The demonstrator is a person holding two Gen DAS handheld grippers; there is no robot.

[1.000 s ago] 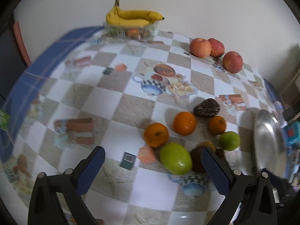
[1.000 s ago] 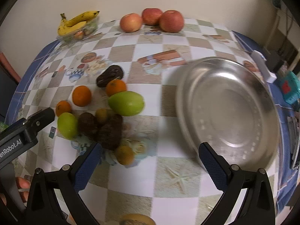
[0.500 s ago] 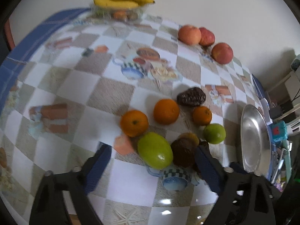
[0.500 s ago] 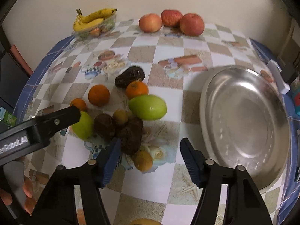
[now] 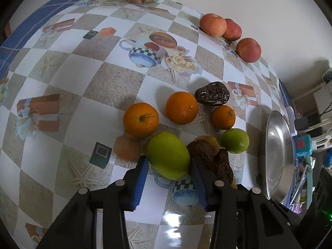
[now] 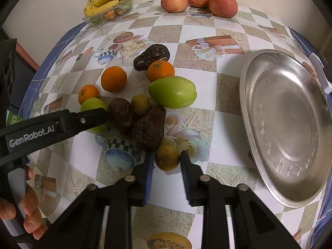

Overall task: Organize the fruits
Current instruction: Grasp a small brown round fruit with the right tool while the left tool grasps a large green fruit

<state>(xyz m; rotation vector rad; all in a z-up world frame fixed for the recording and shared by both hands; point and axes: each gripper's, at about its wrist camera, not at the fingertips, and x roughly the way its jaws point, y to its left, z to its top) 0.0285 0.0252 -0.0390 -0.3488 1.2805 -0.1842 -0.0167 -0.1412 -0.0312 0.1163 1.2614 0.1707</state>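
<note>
From my feeds I see the largest thing, one steel platter [image 6: 288, 128], on the right of the checked tablecloth [image 6: 209, 39], and it holds nothing. At the far edge sits one clear tray [image 6: 108, 13] with a bunch of bananas [image 6: 105, 0] on top and a few small fruits inside; I cannot count them through the plastic.

Also along the far edge I count three apples [image 6: 199, 0], close together in a row. In the middle cluster I count two green mangoes: the big green mango [image 6: 172, 92] lies nearer the platter and the left green mango [image 5: 168, 157] is on the cluster's left side. There are three oranges [image 5: 180, 108] in a loose arc on the far side, three dark wrinkled fruits [image 6: 148, 130], with one lying apart at the far side of the oranges, and two small yellowish fruits; one small yellow-green fruit [image 6: 167, 157] lies nearest me.

My left gripper [image 5: 169, 167] has its blue pads on either side of the left green mango, narrowed to its width; they look to be pressing its flanks, though the right pad's contact is partly hidden by a dark fruit. My right gripper [image 6: 167, 161] is drawn in around the small yellow-green fruit, with both pads against it on the cloth.
</note>
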